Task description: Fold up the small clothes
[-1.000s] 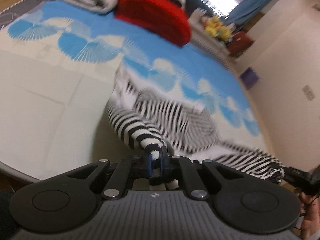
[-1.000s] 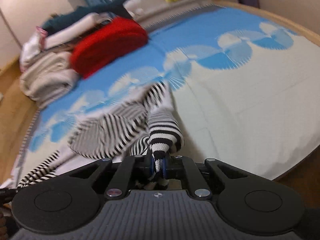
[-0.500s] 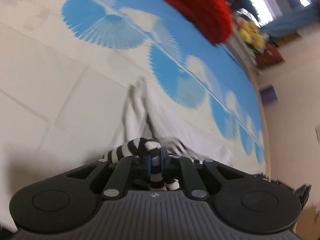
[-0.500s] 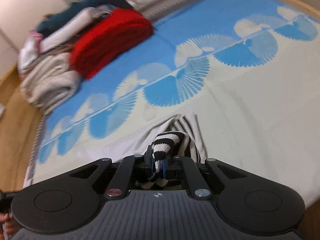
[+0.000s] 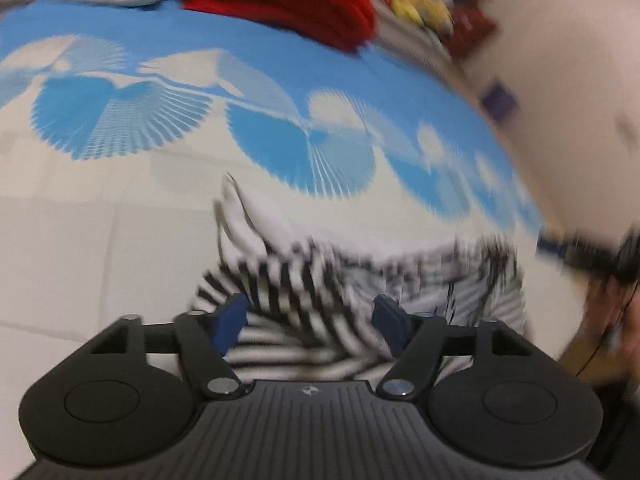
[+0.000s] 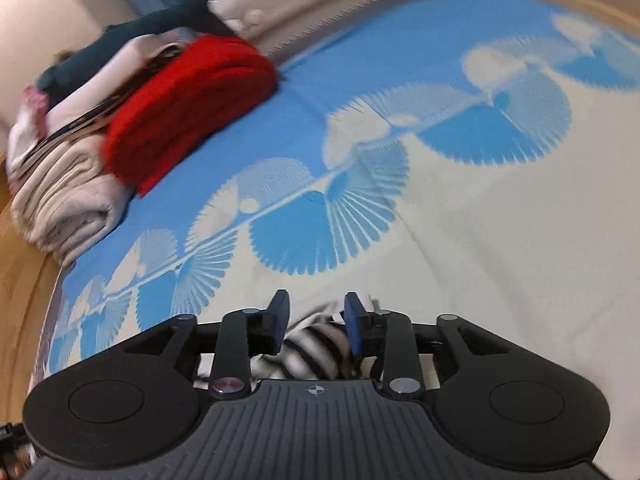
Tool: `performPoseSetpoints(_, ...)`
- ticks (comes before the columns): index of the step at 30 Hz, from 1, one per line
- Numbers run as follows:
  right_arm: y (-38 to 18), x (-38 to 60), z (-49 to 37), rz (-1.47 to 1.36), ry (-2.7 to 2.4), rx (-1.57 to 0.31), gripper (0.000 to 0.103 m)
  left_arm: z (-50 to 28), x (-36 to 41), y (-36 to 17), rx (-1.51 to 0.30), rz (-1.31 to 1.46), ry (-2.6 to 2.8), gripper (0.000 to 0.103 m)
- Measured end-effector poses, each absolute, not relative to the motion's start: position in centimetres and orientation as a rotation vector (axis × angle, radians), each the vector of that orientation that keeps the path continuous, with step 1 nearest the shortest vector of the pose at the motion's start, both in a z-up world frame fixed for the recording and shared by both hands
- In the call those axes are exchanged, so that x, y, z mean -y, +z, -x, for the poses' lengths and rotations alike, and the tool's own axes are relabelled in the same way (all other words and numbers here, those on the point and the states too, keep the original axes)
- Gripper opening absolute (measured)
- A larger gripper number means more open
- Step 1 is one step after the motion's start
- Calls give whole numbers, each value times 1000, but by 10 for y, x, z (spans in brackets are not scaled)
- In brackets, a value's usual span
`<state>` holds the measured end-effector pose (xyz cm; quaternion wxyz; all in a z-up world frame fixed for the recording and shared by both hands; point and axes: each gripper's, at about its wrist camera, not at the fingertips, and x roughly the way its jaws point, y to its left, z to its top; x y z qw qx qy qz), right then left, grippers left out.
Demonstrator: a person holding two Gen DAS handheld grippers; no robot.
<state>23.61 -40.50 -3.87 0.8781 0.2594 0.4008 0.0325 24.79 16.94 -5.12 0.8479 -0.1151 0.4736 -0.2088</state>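
Note:
A small black-and-white striped garment (image 5: pixel 320 292) lies bunched on the blue-and-white patterned bed cover (image 5: pixel 120 208). My left gripper (image 5: pixel 310 320) hangs just over it, its jaws opening wide, the striped cloth lying loose between the blue pads (image 5: pixel 230 320) without being pressed. In the right wrist view my right gripper (image 6: pixel 318 316) is opening too; a striped fold (image 6: pixel 316 344) sits between its pads, released. The other gripper shows blurred at the right edge of the left wrist view (image 5: pixel 592 256).
A folded red knit (image 6: pixel 188 108) and a stack of beige and dark folded clothes (image 6: pixel 64 184) sit at the far side of the bed. A wooden bed edge (image 6: pixel 24 280) runs along the left. Yellow soft toys (image 5: pixel 420 4) stand by the window.
Both grippers carried the striped cloth forward and down onto the bed, then let go: their jaws, shut on the fabric before, now stand apart. The garment now lies folded over itself.

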Motion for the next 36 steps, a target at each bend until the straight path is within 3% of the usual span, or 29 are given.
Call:
performPoseSetpoints(4,-51,392,-227,-470,240,-932,42,-231,-137,-69,-1004,-21,-436,78)
performPoseSetpoints(8,-70,354,-220,-241,332,-1036,42,-225,-111,-83,-955,-257,-417,79)
performPoseSetpoints(15,-92,300,-231,63,355,-1026,42,-260,-95,-87,-884,-308,-334,77)
performPoseSetpoints(18,-98,281,-242,141,349,-1018,42,-274,-93,-84,-863,-264,-339,50)
performPoseSetpoints(20,-100,274,-255,160,336,-1007,38,-283,-92,-82,-873,-235,-364,14)
performPoseSetpoints(21,-99,274,-260,153,328,-997,31,-287,-91,-79,-867,-221,-363,12)
performPoseSetpoints(22,-96,274,-265,135,319,-984,10,-291,-95,-75,-841,-193,-346,9)
performPoseSetpoints(23,-91,277,-271,101,303,-958,0,-295,-103,-67,-796,-150,-303,8)
performPoseSetpoints(26,-69,292,-286,-64,228,-814,0,-307,-138,-50,-686,69,-164,8)
performPoseSetpoints(29,-60,302,-299,-175,144,-738,0,-328,-148,-64,-781,135,-118,9)
performPoseSetpoints(33,-93,277,-321,-63,97,-883,0,-348,-134,-97,-975,66,-125,10)
performPoseSetpoints(35,-111,266,-329,-12,103,-970,0,-354,-135,-109,-1046,72,-114,26)
performPoseSetpoints(36,-118,262,-331,7,113,-1004,0,-355,-138,-108,-1044,92,-118,28)
